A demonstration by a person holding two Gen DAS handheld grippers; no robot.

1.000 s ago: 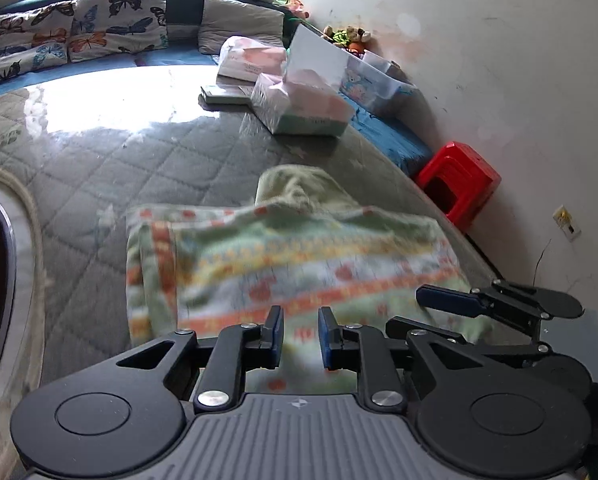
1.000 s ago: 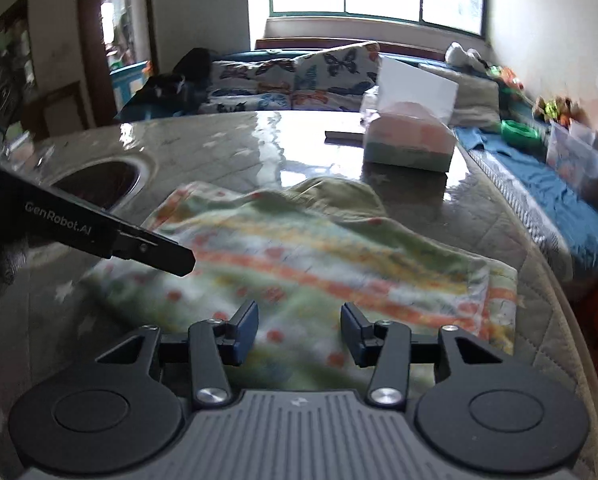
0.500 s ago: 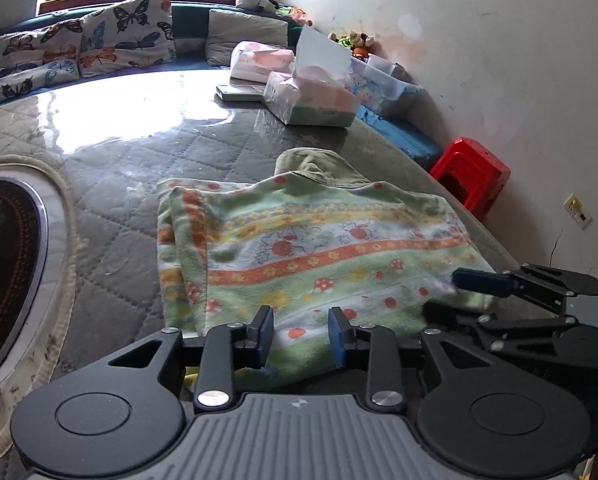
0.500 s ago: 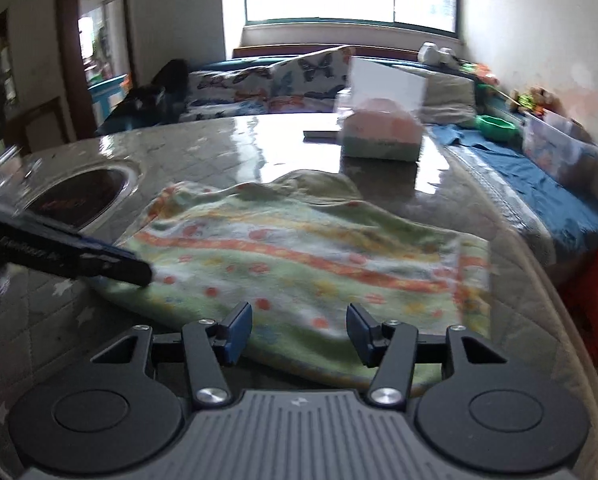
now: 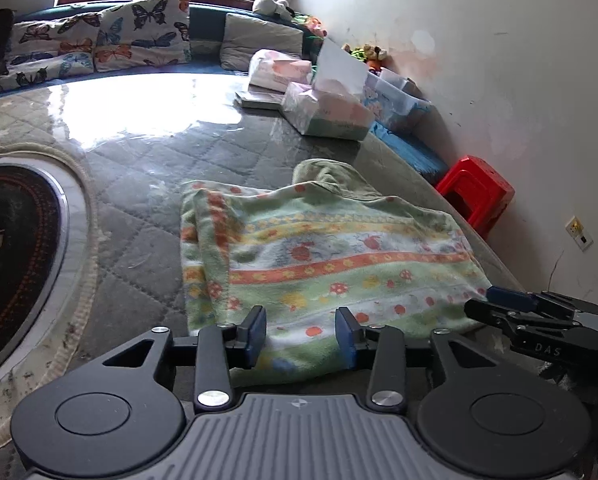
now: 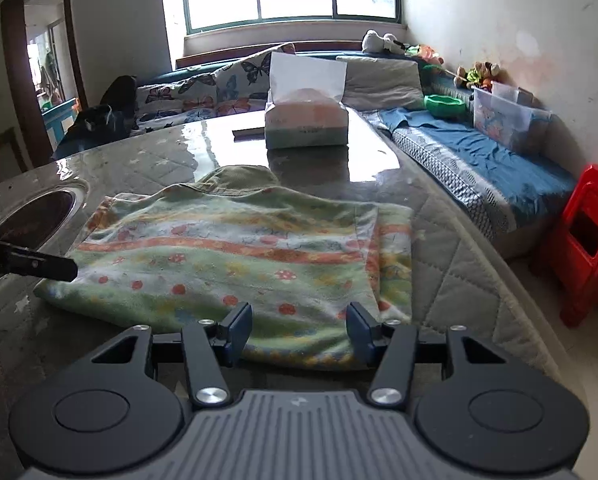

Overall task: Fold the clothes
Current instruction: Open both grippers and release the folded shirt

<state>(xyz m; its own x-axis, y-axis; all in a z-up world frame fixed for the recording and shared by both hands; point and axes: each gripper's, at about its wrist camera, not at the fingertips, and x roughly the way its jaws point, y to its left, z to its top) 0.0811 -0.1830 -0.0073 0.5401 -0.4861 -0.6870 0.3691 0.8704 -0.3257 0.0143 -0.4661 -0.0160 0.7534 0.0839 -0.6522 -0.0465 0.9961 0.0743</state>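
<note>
A folded green fleece garment [image 5: 319, 264] with orange stripes and mushroom prints lies flat on the quilted table; it also shows in the right wrist view [image 6: 243, 256]. An olive hood pokes out at its far edge [image 5: 327, 172]. My left gripper [image 5: 301, 336] is open and empty, just above the garment's near edge. My right gripper [image 6: 299, 330] is open and empty at the near edge too. The right gripper's fingers [image 5: 511, 300] show at the garment's right corner in the left wrist view. The left gripper's finger [image 6: 39, 266] shows at its left corner.
A tissue box [image 5: 327, 114] and a flat book [image 5: 259, 98] sit at the table's far side. A round inset cooktop [image 5: 15, 264] is on the left. A blue bench [image 6: 479, 168], a plastic bin [image 6: 507, 120] and a red stool [image 6: 587, 236] stand to the right.
Both grippers have opened wider and drawn back toward the garment's near edge. The garment now lies flat and folded, let go.
</note>
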